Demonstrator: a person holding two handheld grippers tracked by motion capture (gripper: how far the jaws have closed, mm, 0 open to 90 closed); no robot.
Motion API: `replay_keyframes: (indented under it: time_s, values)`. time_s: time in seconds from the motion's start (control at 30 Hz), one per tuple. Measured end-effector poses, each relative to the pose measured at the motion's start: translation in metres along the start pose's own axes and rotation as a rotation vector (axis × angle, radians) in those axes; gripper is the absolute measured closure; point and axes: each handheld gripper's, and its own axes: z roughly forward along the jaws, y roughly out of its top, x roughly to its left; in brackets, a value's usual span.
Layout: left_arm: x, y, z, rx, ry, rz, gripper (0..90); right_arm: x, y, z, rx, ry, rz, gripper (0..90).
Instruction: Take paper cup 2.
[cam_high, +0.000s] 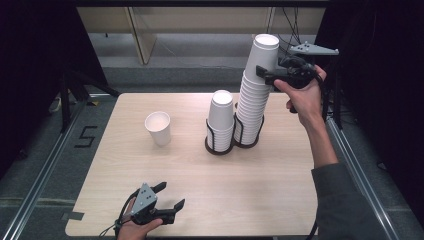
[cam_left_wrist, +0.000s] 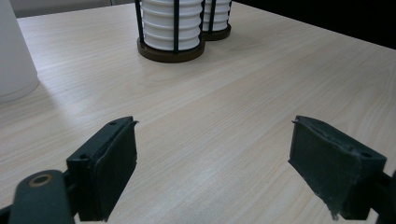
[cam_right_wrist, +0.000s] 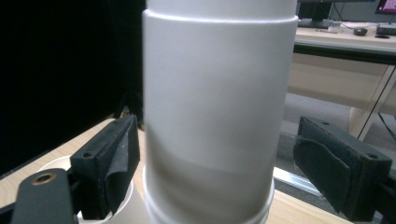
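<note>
Right hand-held gripper (cam_high: 262, 73) is raised at the upper part of the tall cup stack (cam_high: 252, 107), far right on the table (cam_high: 150, 190). In the right gripper view the jaws straddle the top cup (cam_right_wrist: 217, 116); the left pad (cam_right_wrist: 114, 163) sits right against the cup wall, the right pad (cam_right_wrist: 327, 168) stands apart from it with a gap showing. Jaws are wide, not clamped on the cup; no firm grip visible.

Left hand-held gripper (cam_high: 170, 197) rests at the near left edge of the table, jaws spread, nothing between them; bare wood ahead in the left gripper view.

Tall stack sits in the right ring of a black wire cup holder (cam_high: 220, 147); shorter stack (cam_high: 220, 117) fills the left ring, touching distance beside it. One single cup (cam_high: 158, 128) stands upright on the table, left of the holder and well apart.

Judged step: taking the top cup off the tall stack, approach done, grasp not yet made. Next move calls for closing squarely on the cup wall below the rim, lightly enough not to crush the paper, then lifting straight up so the cups below stay seated. Risk: two cups coming off together, or the stack leaning.
</note>
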Motion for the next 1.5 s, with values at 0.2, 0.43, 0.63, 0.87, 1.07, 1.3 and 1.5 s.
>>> replay_keyframes:
  time_s: [0.2,0.43,0.63,0.87,1.07,1.3,1.5]
  values:
    - [-0.003,0.000,0.001,0.007,-0.006,0.014,14.4,0.000,0.001,0.015,0.006,0.022,0.035,15.2]
    - [-0.003,0.000,0.001,0.007,-0.006,0.015,14.4,-0.002,0.002,0.025,0.022,0.032,0.050,14.5]
    - [-0.003,-0.001,0.002,0.004,-0.008,0.018,14.4,0.000,0.006,0.023,0.037,0.017,0.020,16.0]
    - [-0.003,-0.001,0.002,0.007,-0.007,0.017,14.4,0.001,0.008,0.022,0.034,0.011,0.018,16.5]
    - [-0.003,-0.001,0.002,0.011,-0.006,0.019,14.4,0.002,0.013,0.019,0.015,0.009,0.013,18.0]
    - [-0.003,-0.001,0.002,0.005,-0.010,0.018,14.4,0.004,0.030,0.007,-0.041,0.001,0.021,18.6]
    - [-0.003,-0.001,0.002,0.016,-0.006,0.021,14.4,0.007,0.041,0.000,-0.072,-0.020,0.003,18.9]
